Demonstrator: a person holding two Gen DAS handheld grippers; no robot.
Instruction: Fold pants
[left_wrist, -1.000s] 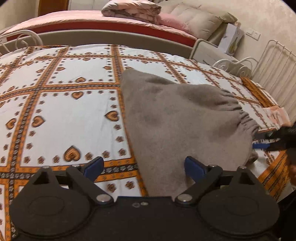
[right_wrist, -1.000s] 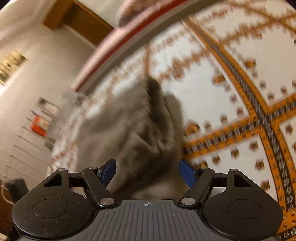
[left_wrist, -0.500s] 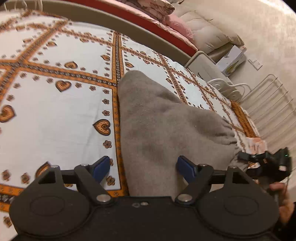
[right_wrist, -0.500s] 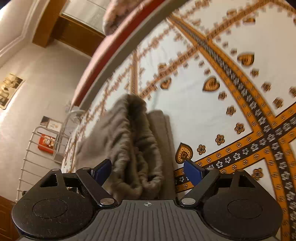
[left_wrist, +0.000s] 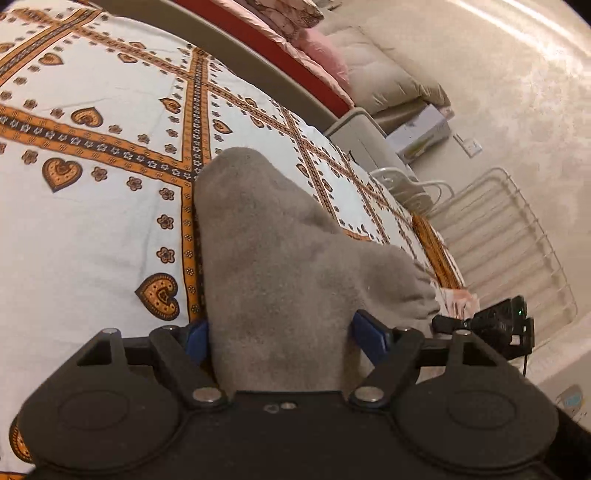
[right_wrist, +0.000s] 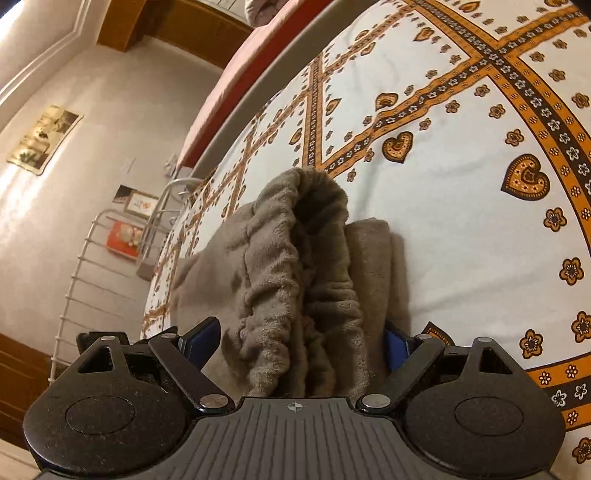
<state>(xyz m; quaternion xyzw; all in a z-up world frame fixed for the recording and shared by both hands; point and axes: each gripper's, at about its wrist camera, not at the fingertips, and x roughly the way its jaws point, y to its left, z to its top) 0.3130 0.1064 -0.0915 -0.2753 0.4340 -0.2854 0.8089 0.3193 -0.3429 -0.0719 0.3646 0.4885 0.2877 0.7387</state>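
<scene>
While I am looking through the left wrist view, the grey pants (left_wrist: 273, 266) are lying folded on the patterned bedspread (left_wrist: 92, 229), open sheet spreading to the left and a white rail (left_wrist: 517, 236) closing the right edge. My left gripper (left_wrist: 284, 334) is tilting down, jaws having just narrowed — fabric between, pads not clearly pressing.

In the right wrist view, my right gripper (right_wrist: 301, 341) is straddling the gathered waistband (right_wrist: 295, 280), jaws having just widened — gripping nothing.

Grey fleece pants (left_wrist: 273, 266) lie folded in layers on a white bedspread (left_wrist: 92, 236) with orange heart-patterned bands, gathered elastic waistband (right_wrist: 295, 266) bunched and standing up at one end, the rest flat.
</scene>
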